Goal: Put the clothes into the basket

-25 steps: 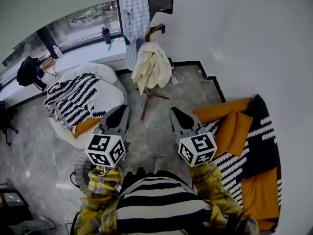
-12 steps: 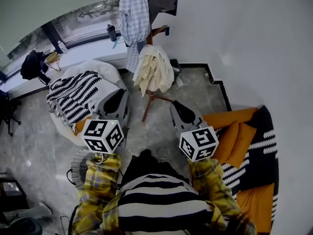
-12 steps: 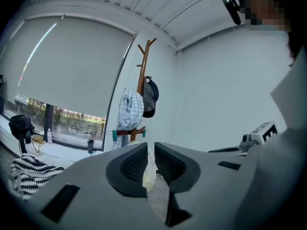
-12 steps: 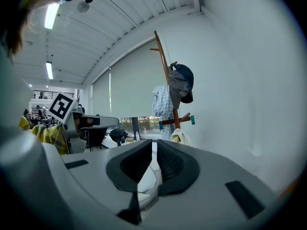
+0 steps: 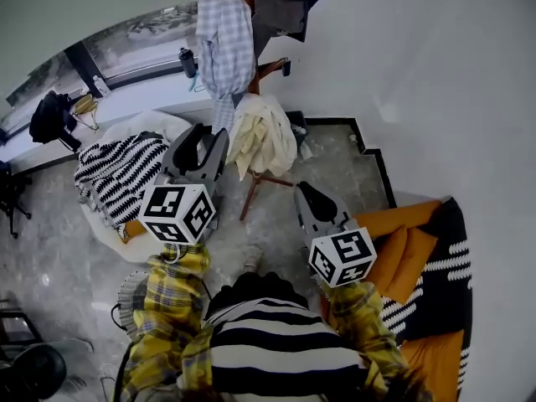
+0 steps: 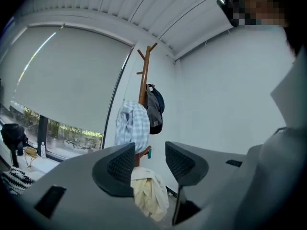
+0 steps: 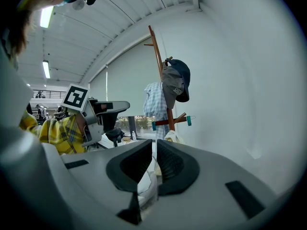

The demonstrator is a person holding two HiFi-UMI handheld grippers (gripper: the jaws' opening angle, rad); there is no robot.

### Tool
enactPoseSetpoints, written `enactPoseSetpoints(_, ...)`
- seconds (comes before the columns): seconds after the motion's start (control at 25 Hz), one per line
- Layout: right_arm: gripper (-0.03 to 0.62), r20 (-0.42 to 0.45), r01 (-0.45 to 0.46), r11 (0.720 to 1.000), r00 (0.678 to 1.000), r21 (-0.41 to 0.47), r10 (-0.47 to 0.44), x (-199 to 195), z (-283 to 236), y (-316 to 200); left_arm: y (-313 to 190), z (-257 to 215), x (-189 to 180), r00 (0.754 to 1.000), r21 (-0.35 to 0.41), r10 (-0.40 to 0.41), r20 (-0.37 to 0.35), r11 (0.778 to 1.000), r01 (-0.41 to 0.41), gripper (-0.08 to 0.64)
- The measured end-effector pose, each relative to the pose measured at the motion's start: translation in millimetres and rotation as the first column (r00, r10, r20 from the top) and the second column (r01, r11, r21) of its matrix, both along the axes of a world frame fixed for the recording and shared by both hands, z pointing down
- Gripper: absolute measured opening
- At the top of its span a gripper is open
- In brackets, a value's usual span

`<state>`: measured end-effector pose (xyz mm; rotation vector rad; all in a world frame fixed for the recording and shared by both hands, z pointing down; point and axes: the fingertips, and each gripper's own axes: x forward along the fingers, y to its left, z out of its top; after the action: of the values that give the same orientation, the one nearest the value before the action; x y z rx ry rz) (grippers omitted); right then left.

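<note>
Brings left gripper (image 5: 205, 145) up to cream garment (image 5: 264, 136) hanging on coat rack (image 5: 249, 193), fingers opening, nothing between them. Holds right gripper (image 5: 308, 198) fingers clenched, empty. Reads as grasp setup; nothing basketed yet.

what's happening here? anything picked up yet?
Nothing is picked up yet. A person stands facing a wooden coat rack that carries a checked shirt, a cream garment and a dark jacket. The left gripper is held out toward the hanging clothes, its jaws opening with nothing gripped between them. The right gripper sits lower, jaws together and empty.
</note>
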<state>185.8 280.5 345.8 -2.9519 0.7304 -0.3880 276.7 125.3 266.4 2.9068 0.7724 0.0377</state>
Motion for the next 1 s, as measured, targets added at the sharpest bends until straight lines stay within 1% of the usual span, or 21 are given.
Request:
enactPoseSetpoints(0.16, 0.028, -0.001, -0.014, 1.0, 1.0, -0.004, 0.014, 25.8, -1.8, 6.5, 6.6, -10.4, 35.9, 1.0, -0.002, -0.007, -0.03, 1.0, 0.007, 0.23)
enactPoseSetpoints(0.48, 0.028, 0.006, -0.045, 0.999, 0.999, -0.005, 0.045, 65.2, -2.6, 9.9, 4.9, -29.9, 94.7, 0.997, -0.03, -0.035, -0.075, 0.999, 0.033, 0.281)
enactPoseSetpoints(0.64, 0.028, 0.009, -0.058, 0.998, 0.998, -0.011, 0.058, 80.9, 0.3, 10.5, 3.1, -35.7, 115.1, 0.994, -0.05, -0.048, -0.097, 0.998, 0.044, 0.303)
enactPoseSetpoints(1.0, 0.028, 0.02, -0.074, 0.997, 0.997, -0.015, 0.074, 108.8, 3.7, 7.8, 3.8, -45.3, 150.2, 0.992, -0.08, -0.039, -0.121, 0.996, 0.029, 0.342)
